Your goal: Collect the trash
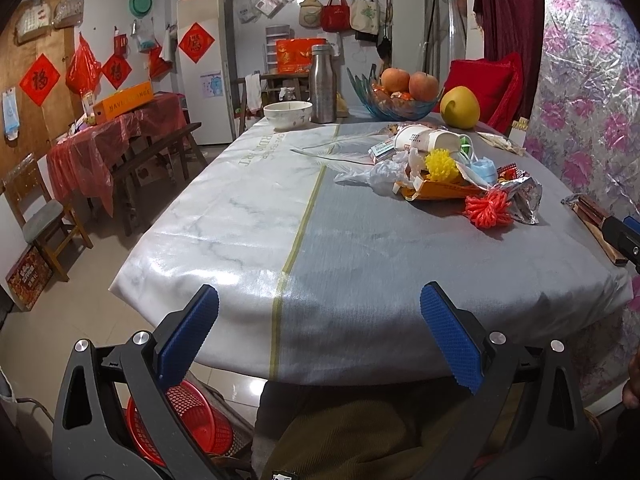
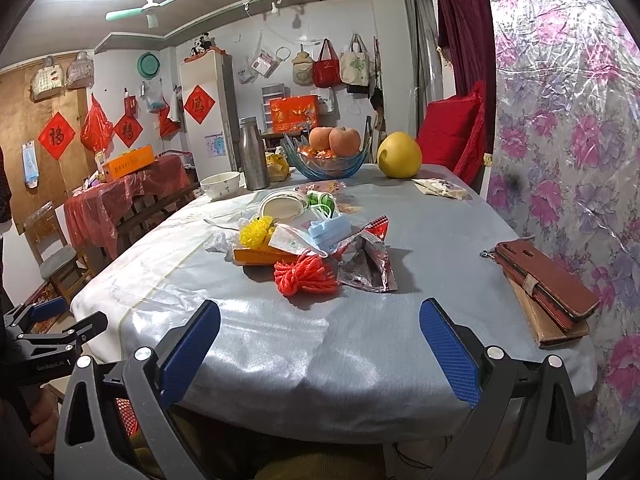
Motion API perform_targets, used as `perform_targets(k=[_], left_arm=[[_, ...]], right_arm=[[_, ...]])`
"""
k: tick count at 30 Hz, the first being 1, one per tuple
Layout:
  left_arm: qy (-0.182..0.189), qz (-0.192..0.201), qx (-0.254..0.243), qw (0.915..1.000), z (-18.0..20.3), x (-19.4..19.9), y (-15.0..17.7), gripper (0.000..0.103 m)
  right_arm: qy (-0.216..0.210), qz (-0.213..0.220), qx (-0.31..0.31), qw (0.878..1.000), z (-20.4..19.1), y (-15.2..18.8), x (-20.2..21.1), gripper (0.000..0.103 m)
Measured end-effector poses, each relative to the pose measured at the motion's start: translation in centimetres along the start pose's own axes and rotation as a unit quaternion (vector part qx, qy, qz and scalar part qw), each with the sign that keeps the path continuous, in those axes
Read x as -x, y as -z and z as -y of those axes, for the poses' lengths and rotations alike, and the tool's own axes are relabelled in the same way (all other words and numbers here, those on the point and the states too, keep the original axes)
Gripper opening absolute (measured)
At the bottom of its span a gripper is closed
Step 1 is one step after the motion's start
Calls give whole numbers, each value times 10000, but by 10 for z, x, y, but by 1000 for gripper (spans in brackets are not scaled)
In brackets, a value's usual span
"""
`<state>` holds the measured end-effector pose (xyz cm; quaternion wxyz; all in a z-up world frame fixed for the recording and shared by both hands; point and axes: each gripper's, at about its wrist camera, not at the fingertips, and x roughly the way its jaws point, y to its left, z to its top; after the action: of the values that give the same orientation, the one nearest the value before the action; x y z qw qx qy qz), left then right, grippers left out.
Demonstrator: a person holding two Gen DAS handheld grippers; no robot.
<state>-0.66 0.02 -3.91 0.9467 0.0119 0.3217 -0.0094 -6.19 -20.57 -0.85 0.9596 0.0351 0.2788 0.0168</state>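
Observation:
A heap of trash lies on the table (image 1: 240,240): a red string bundle (image 1: 489,209) (image 2: 306,276), a silver foil wrapper (image 1: 524,196) (image 2: 366,264), a flat orange box (image 1: 440,190) (image 2: 264,257), a yellow pompom (image 1: 440,165) (image 2: 256,231), blue face masks (image 2: 330,232), a white cup (image 1: 426,139) and a clear plastic bag (image 1: 370,174). My left gripper (image 1: 320,320) is open and empty at the table's near edge. My right gripper (image 2: 320,332) is open and empty, short of the red string.
A red mesh basket (image 1: 188,420) sits low under my left gripper. Brown wallets (image 2: 544,284) lie at the table's right edge. A white bowl (image 1: 288,114), a steel flask (image 1: 323,84), a glass fruit bowl (image 1: 396,98) and a yellow pomelo (image 1: 460,107) stand at the far end.

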Motion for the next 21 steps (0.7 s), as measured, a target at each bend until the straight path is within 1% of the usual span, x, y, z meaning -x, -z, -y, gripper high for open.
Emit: perform_targets(k=[21], left_arm=[[-71,-193,16,9998,-3,-11,2,97]], right_arm=[[-34,-155,-129,9998,9,-1,-8,98]])
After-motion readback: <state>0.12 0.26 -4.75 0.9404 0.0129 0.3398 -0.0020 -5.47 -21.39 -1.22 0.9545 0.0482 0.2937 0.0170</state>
